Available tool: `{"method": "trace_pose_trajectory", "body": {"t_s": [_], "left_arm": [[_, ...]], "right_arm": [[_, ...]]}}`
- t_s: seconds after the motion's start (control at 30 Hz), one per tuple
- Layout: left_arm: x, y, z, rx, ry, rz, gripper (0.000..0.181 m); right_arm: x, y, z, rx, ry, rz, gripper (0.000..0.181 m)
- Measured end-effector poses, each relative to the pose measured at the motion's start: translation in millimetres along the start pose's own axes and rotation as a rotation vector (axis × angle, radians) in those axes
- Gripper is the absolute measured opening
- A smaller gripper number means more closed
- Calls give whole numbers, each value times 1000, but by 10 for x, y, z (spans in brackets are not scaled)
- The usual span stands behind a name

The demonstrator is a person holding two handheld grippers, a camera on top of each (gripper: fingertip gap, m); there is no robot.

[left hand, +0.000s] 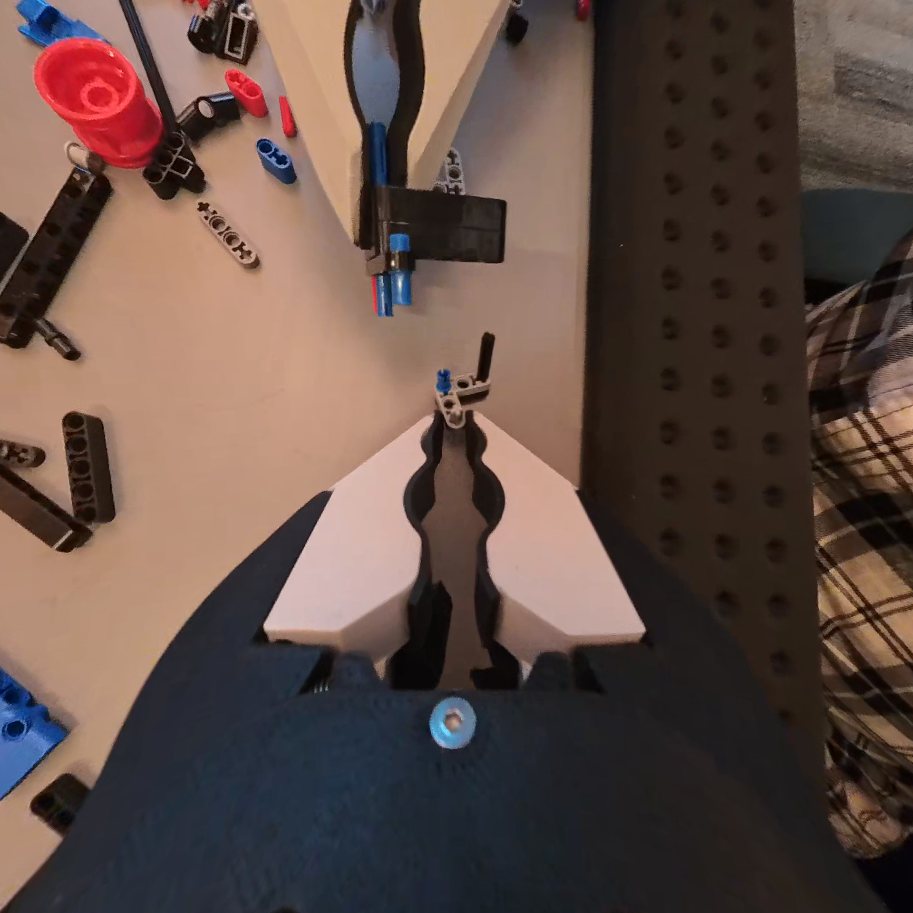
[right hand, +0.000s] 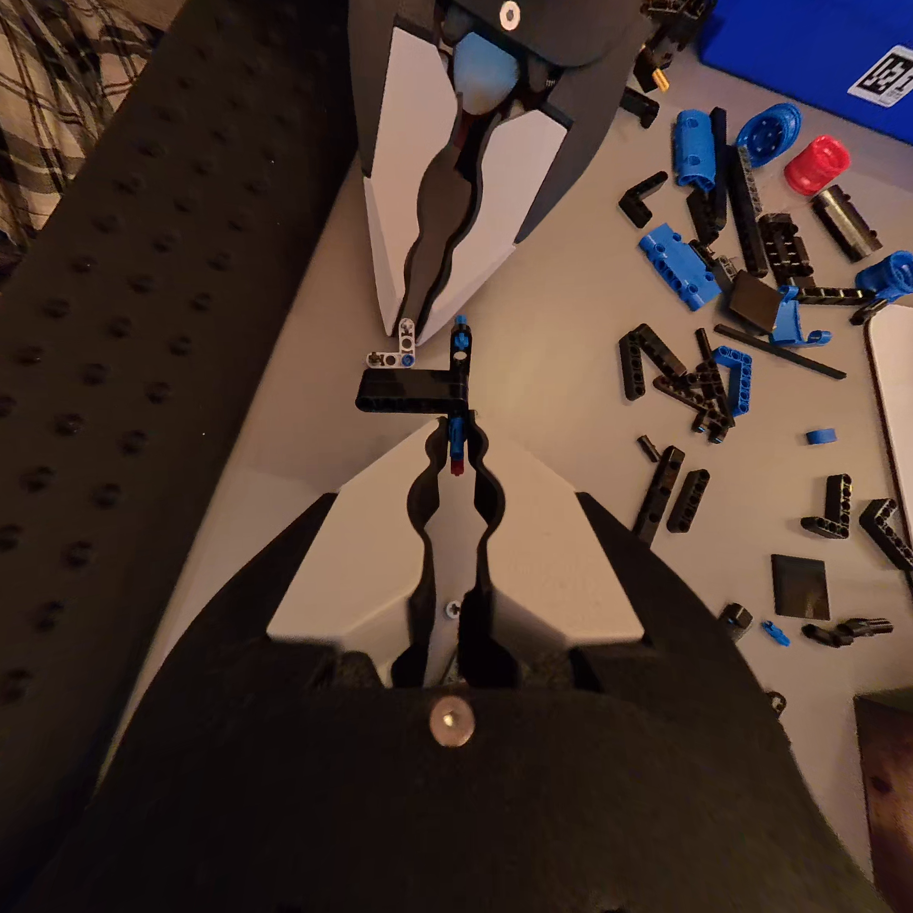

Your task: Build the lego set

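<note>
You're early on: your left gripper [left hand: 453, 420] pinches the grey L-piece [left hand: 457, 393], your right gripper [right hand: 457, 435] clamps the small black-and-blue assembly [right hand: 420, 390], close but unjoined; loose parts [right hand: 691, 375] still litter the table [left hand: 247, 346]

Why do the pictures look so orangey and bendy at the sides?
Left wrist view: warm dim light tints the table; the wide lens bows the black pegboard strip, and the blue plate at the edge is blurred. Right wrist view: darker, the right tongs body nearly black, loose pieces soft toward the rim.
</note>
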State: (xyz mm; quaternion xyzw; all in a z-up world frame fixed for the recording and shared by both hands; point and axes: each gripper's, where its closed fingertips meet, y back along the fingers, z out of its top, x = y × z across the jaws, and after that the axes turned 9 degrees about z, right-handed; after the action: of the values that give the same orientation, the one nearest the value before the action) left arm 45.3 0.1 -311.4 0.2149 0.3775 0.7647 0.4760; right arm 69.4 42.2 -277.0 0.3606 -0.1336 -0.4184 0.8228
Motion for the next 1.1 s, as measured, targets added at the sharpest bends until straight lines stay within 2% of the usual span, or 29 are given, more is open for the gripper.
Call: {"method": "trace_pose_trajectory", "body": {"t_s": [0.1, 0.37, 0.53, 0.63, 0.7, 0.77, 0.83, 0.93, 1.07, 1.1], "left_arm": [[30, -1, 6, -10, -2, 61, 6], [452, 128, -121, 30, 40, 458, 6], [430, 139, -174, 28, 46, 529, 9], [331, 141, -172, 41, -20, 547, 14], [204, 114, -152, 31, -58, 502, 14], [228, 178, -131, 12, -76, 524, 20], [209, 243, -84, -37, -38, 464, 23], [207, 227, -125, -37, 113, 335, 42], [207, 102, -153, -44, 172, 261, 46], [201, 94, -118, -64, 177, 243, 40]], "right_arm": [[-2, 5, -30, 9, -23, 8, 5], [-32, 26, -43, -48, -171, 53, 5], [-52, -8, -66, -48, -218, 59, 5], [-44, -32, -80, -41, -220, 64, 5], [-42, -44, -91, -33, -219, 65, 5], [-42, -44, -95, -32, -223, 65, 5], [-43, -37, -90, -38, -226, 66, 5], [-43, -33, -74, -52, -232, 73, 5], [-26, -43, -69, -56, -233, 84, 5], [-24, -42, -62, -61, -235, 87, 5]]}}
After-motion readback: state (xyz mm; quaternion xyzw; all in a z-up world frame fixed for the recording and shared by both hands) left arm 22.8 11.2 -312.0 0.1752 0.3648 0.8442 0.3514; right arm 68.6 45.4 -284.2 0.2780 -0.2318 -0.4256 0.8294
